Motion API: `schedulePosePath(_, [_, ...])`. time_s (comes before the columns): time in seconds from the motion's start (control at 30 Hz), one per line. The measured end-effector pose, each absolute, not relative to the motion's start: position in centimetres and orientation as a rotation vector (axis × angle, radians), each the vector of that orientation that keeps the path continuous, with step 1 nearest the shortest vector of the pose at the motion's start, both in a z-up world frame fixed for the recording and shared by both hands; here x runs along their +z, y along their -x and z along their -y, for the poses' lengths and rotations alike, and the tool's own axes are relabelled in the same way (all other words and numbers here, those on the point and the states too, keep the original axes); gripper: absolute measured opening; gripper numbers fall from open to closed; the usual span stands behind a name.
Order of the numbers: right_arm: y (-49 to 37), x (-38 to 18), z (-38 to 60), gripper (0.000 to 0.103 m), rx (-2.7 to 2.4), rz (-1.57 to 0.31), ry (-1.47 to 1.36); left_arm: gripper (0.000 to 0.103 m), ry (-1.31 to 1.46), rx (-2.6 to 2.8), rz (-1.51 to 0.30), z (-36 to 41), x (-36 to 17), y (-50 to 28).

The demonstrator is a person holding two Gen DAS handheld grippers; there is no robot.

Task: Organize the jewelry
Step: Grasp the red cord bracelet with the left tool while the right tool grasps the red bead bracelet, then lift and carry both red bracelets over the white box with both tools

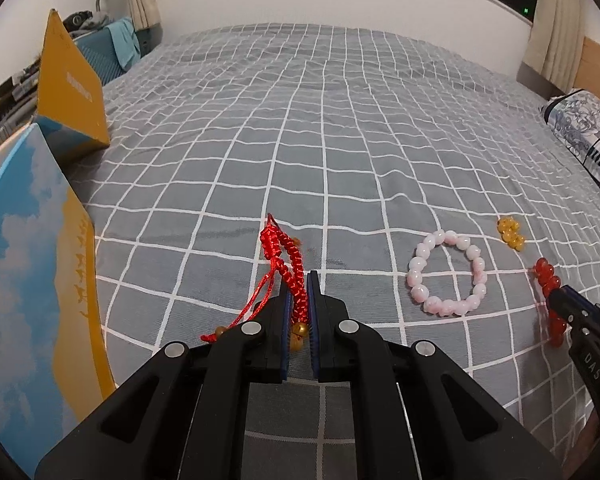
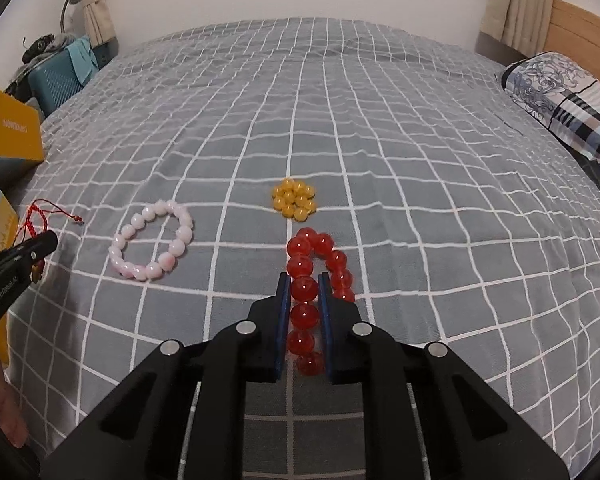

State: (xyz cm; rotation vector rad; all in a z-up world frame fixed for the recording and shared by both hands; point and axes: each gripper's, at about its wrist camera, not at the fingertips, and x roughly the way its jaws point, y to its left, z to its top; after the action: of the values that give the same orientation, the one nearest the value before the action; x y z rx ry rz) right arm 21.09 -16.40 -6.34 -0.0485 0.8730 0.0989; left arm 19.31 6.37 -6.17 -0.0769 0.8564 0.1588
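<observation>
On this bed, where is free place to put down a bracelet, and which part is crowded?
Free: the wide stretch of grey checked bedspread beyond the yellow bead cluster, reaching the pillow. Also the patch between the red cord bracelet and the pink bead bracelet. Crowded: the near strip with the red bead bracelet, and the left edge by the boxes.

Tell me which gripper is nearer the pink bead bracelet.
Roughly equal, right marginally: the pink bead bracelet lies between them, right gripper clamping the red bead bracelet, left gripper clamping the red cord bracelet.
</observation>
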Motion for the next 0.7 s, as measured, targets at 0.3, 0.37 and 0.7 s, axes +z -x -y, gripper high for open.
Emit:
schedulePosePath(0.3, [-20.3,-4.9,16.7,0.013,0.102,-0.791,0.029,0.007,0.080,0.153,-0.801,-6.2,-5.1,-18.5])
schedulePosePath(0.37, [-20.2,-4.6,16.8,0.013,0.103,-0.772,0.028,0.007,0.074,0.153,-0.788,-6.1,-4.9,-18.3])
schedulePosePath(0.7, [-19.5,-3.4,16.9,0.013,0.093,-0.687,0.020,0.007,0.037,0.144,-0.680,-5.1,-3.2,-17.0])
